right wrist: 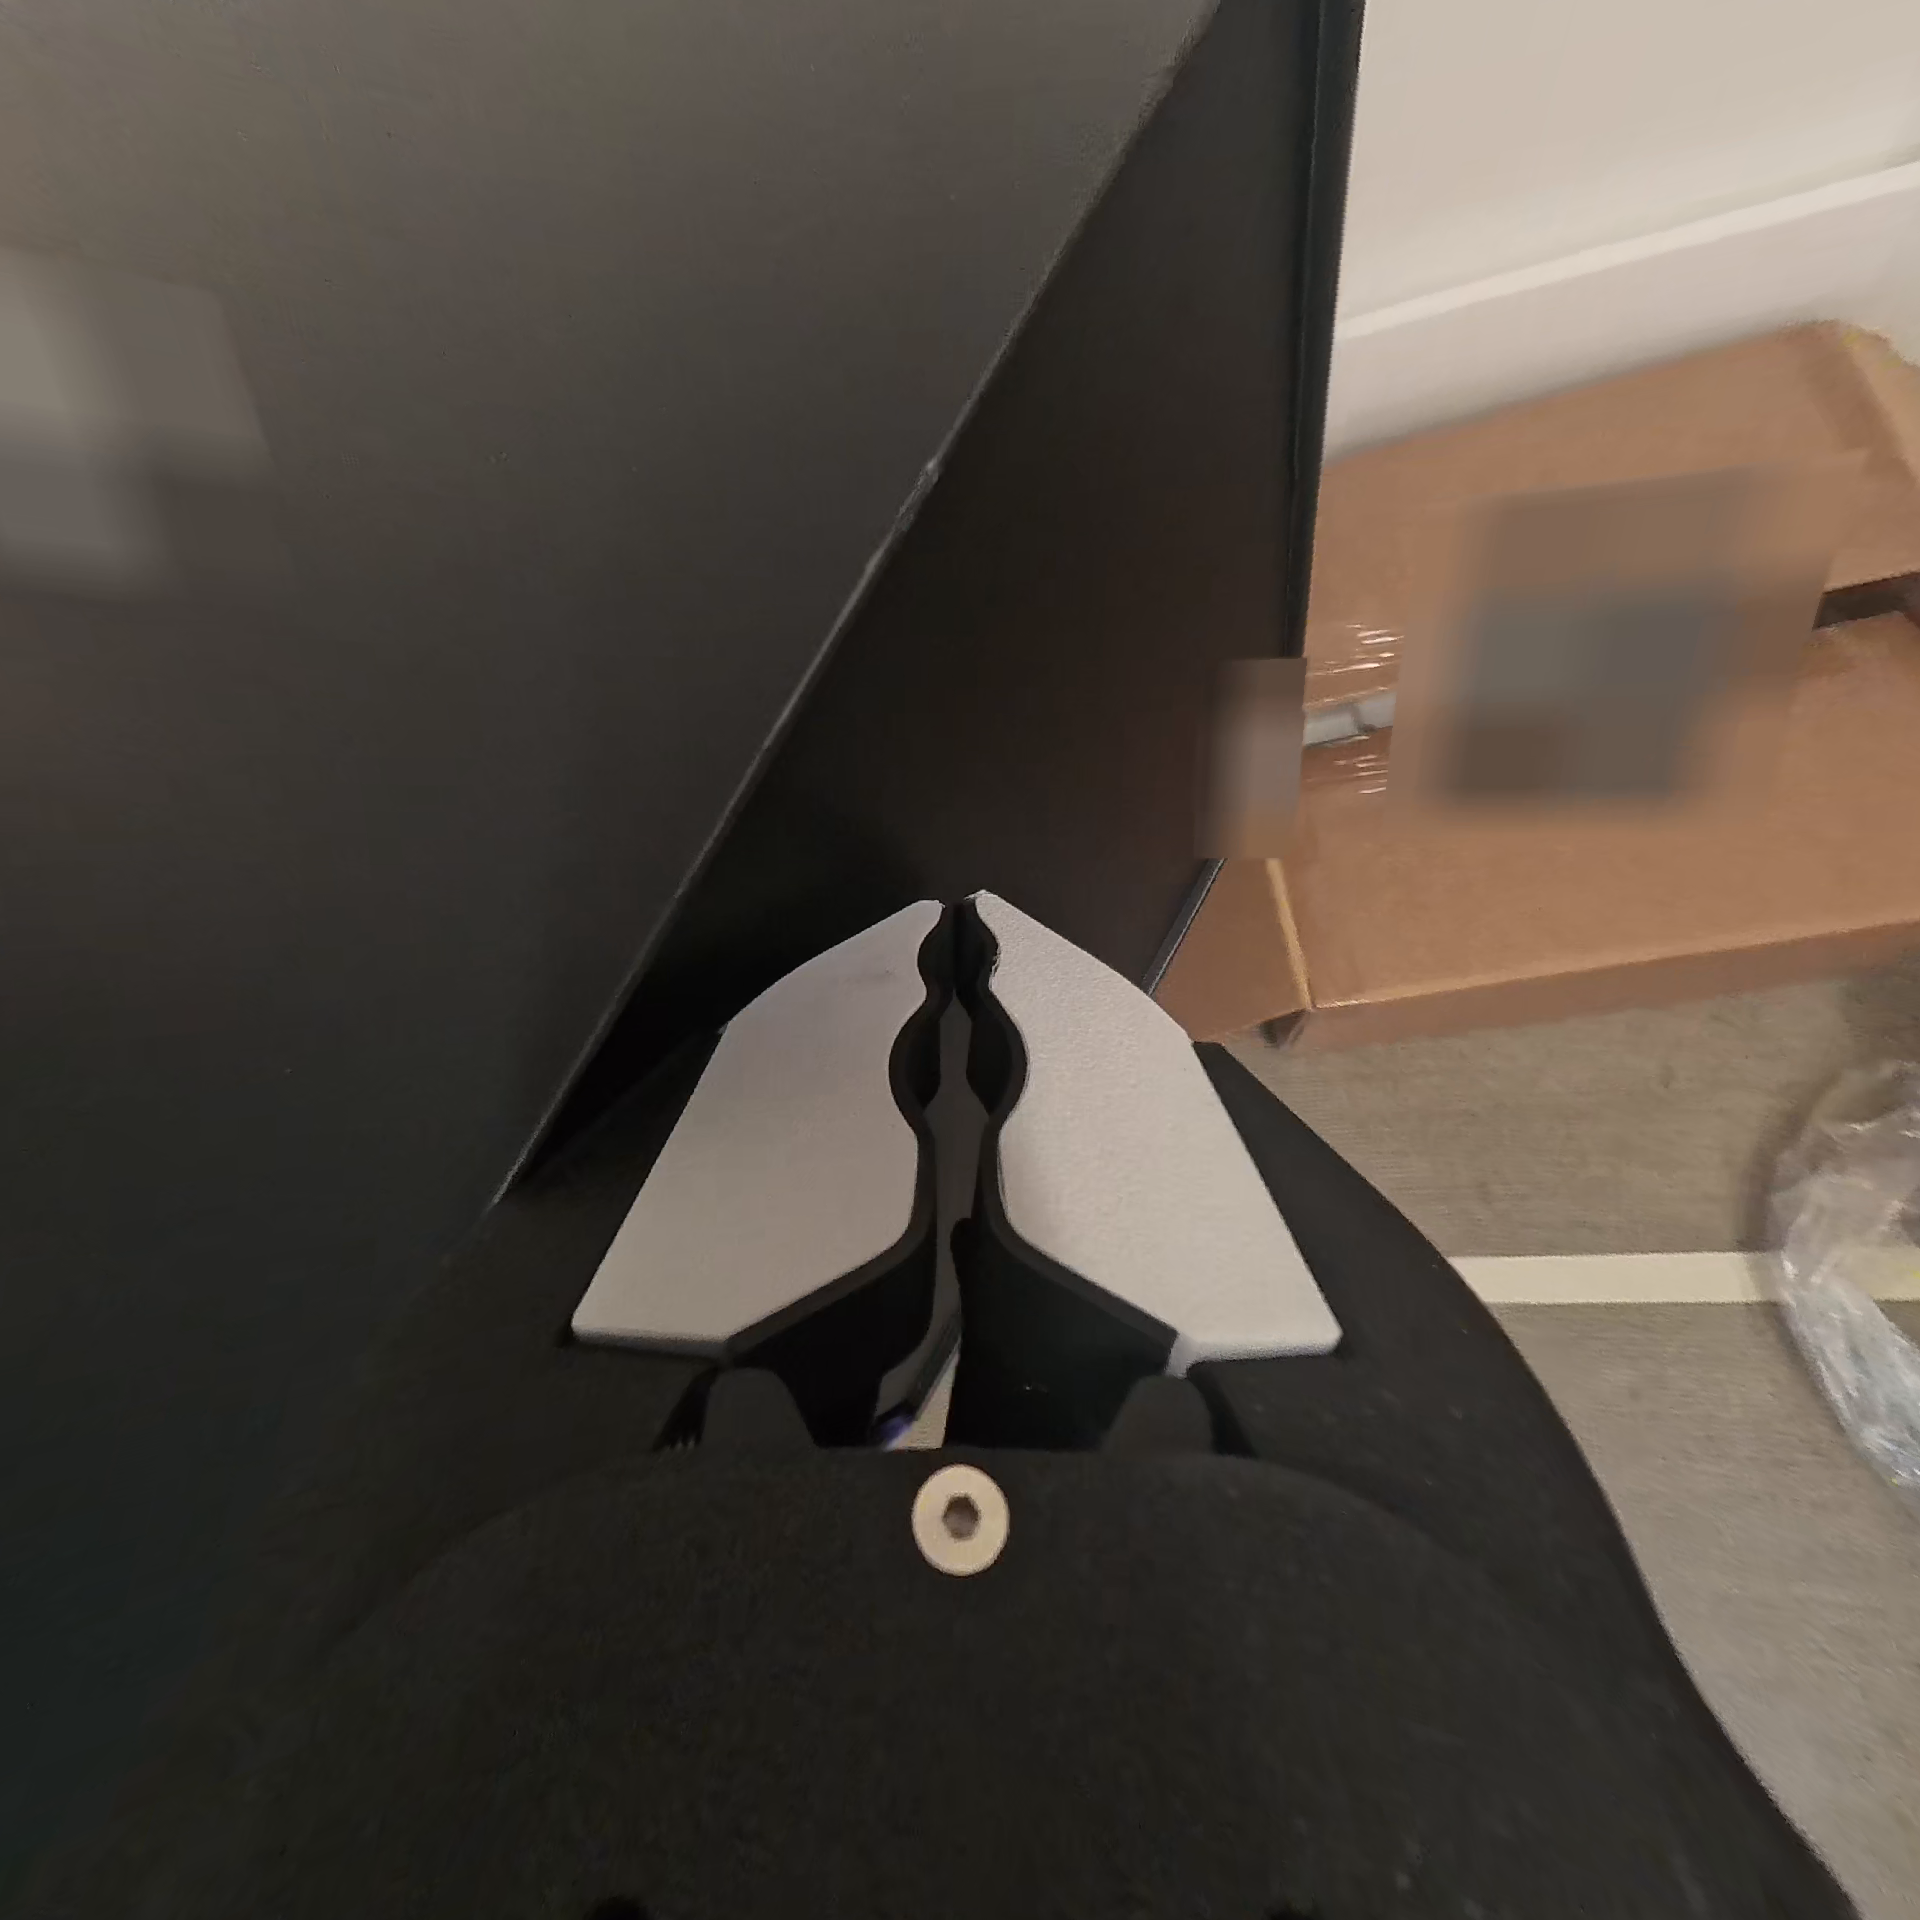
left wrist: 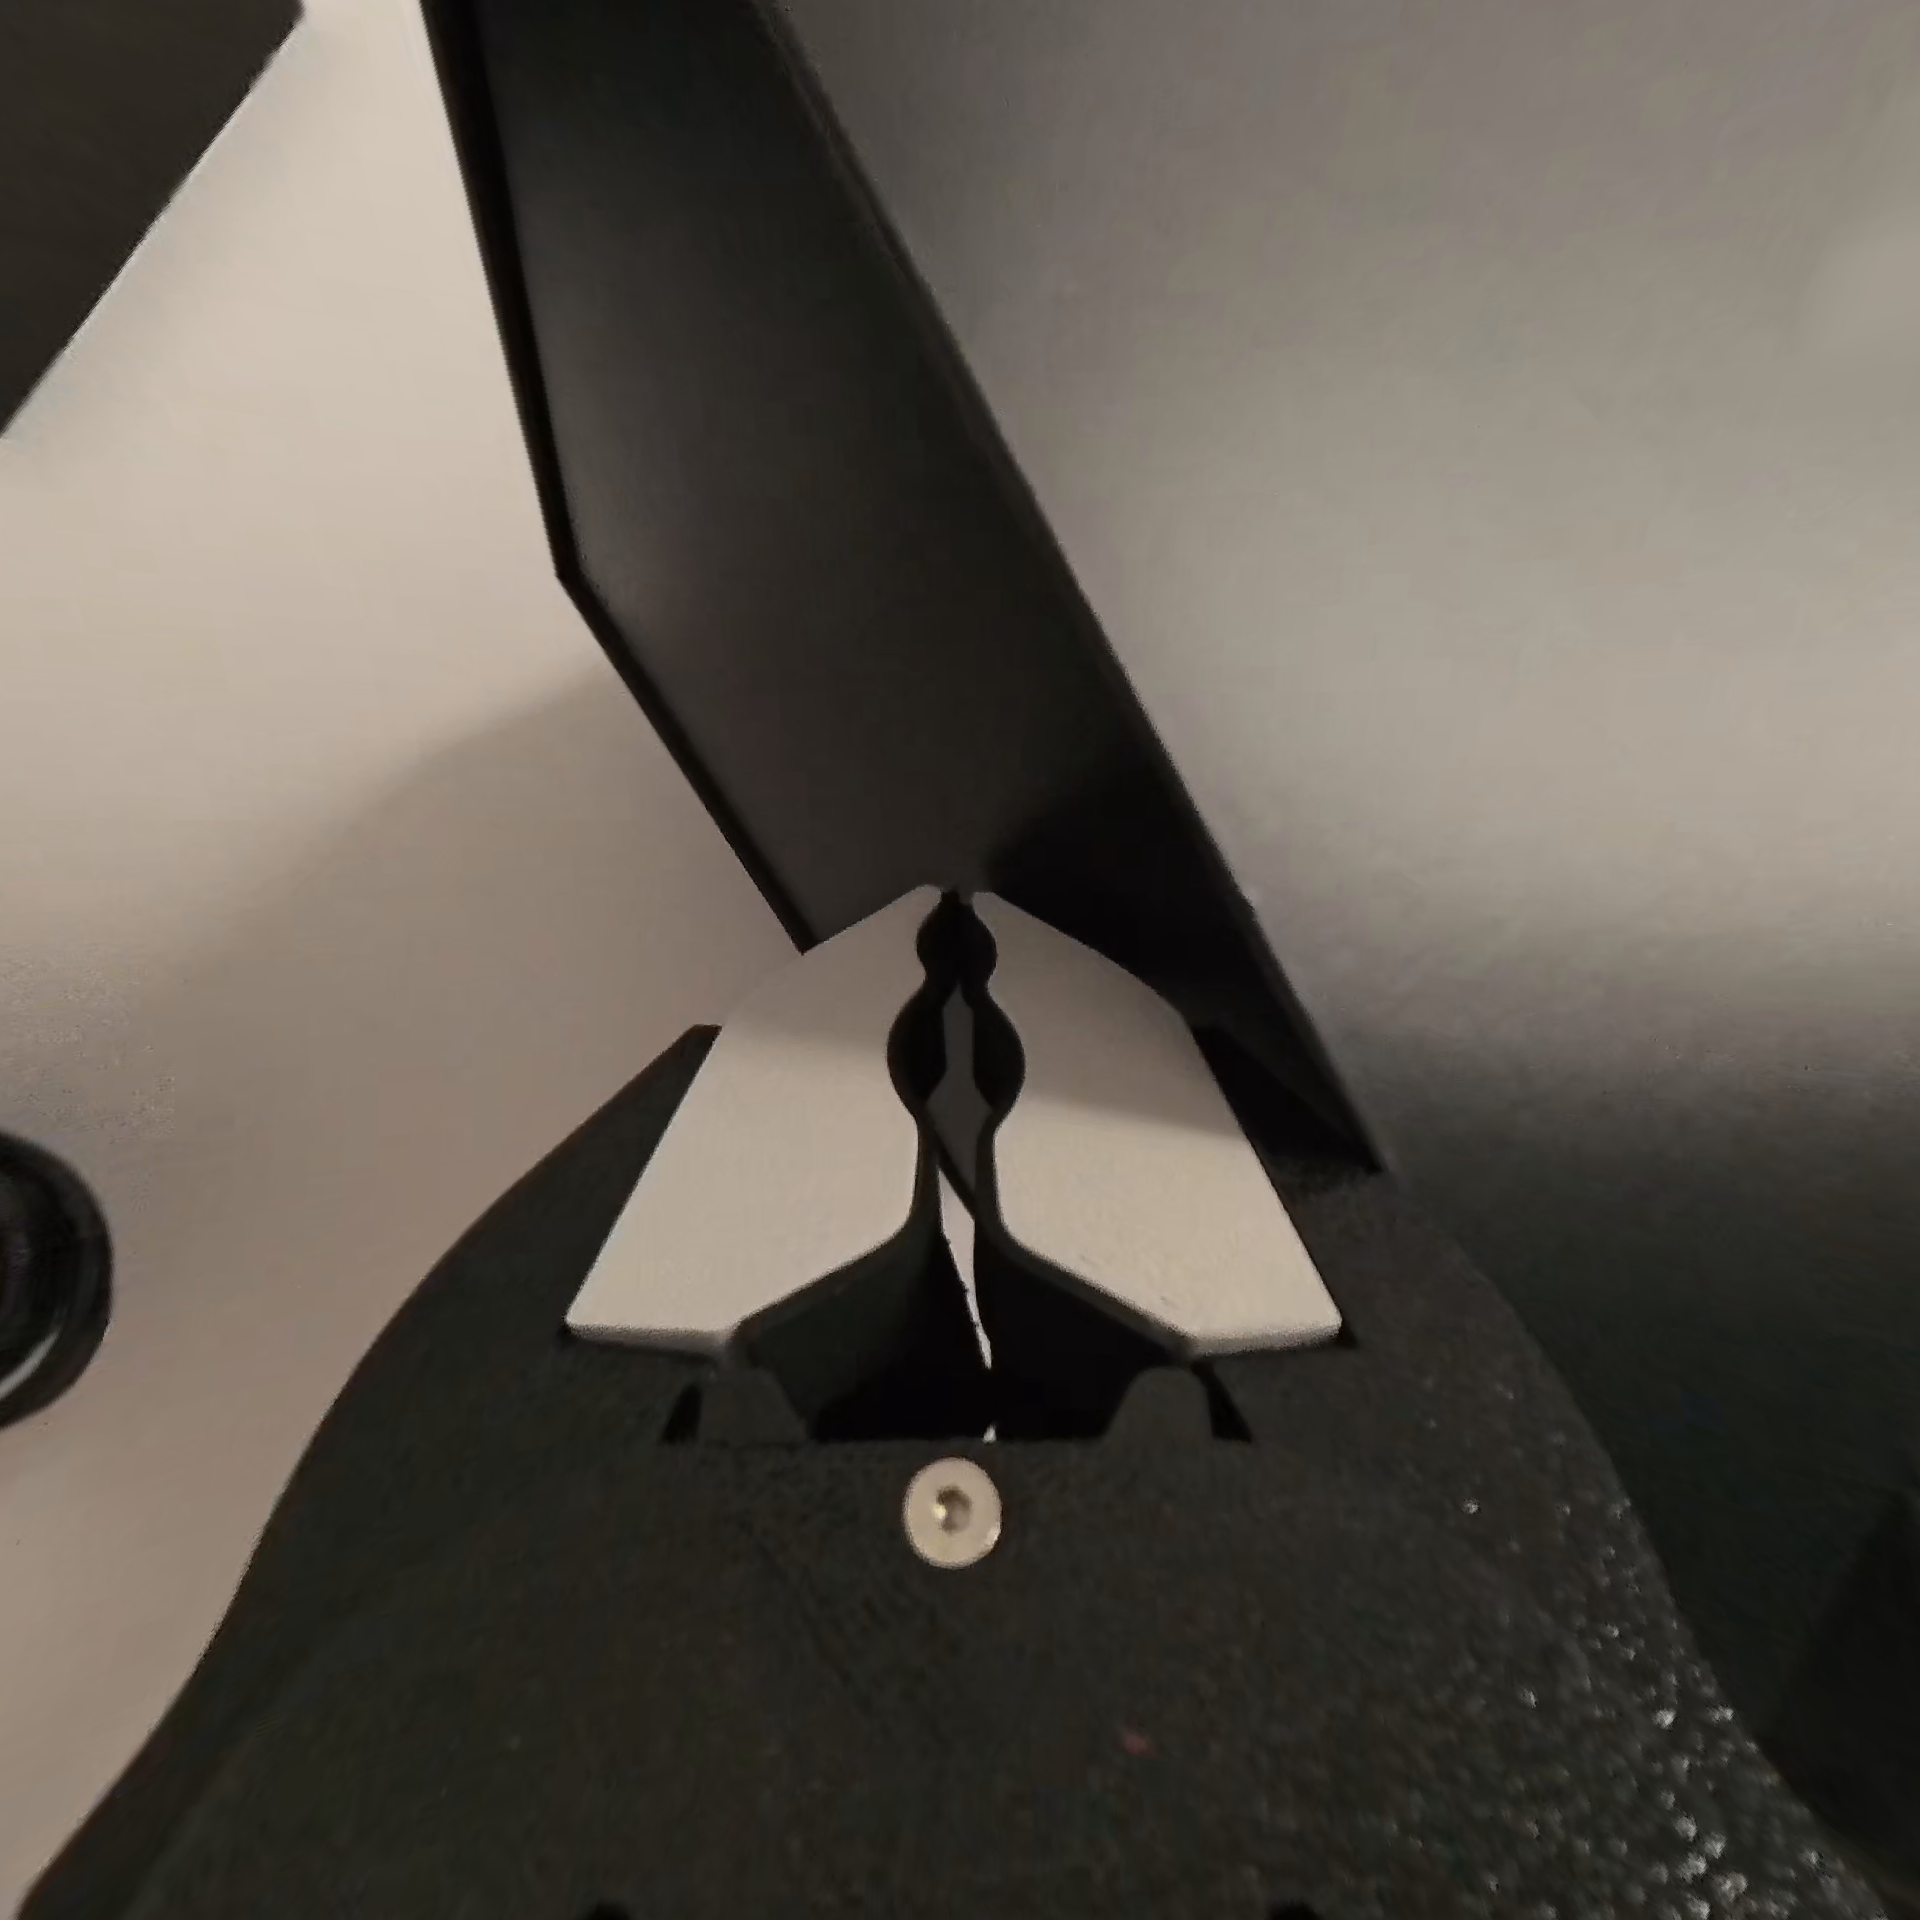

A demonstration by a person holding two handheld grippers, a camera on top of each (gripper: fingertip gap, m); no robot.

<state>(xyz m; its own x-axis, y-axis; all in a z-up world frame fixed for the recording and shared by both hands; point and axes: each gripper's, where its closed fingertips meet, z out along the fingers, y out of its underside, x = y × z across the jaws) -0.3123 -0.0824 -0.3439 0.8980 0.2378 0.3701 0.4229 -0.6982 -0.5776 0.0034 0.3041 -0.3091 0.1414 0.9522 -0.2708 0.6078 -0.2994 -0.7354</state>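
Note:
In the left wrist view my left gripper [left wrist: 951, 902] has its white fingers [left wrist: 790, 1164] pressed together on the lower edge of a thin black folded panel [left wrist: 790, 540], which rises up and left from the tips. A thin sliver of the sheet shows in the slot between the fingers. In the right wrist view my right gripper [right wrist: 961, 906] is also shut, with a thin black sheet edge [right wrist: 935, 1299] running between its fingers. A large matt black panel [right wrist: 468, 520] fills the left of that view, and a second dark panel face [right wrist: 1091, 623] stands just behind the tips.
A pale wall or surface [left wrist: 260, 727] lies behind the left gripper, with a dark shape [left wrist: 94, 156] at the top left and a round black object [left wrist: 42, 1278] at the left edge. On the right are a cardboard box [right wrist: 1558, 914], grey carpet [right wrist: 1507, 1164], a white tape strip [right wrist: 1610, 1276] and crinkled clear plastic [right wrist: 1849, 1247]. About 50 cm separates my left fingertips from my right.

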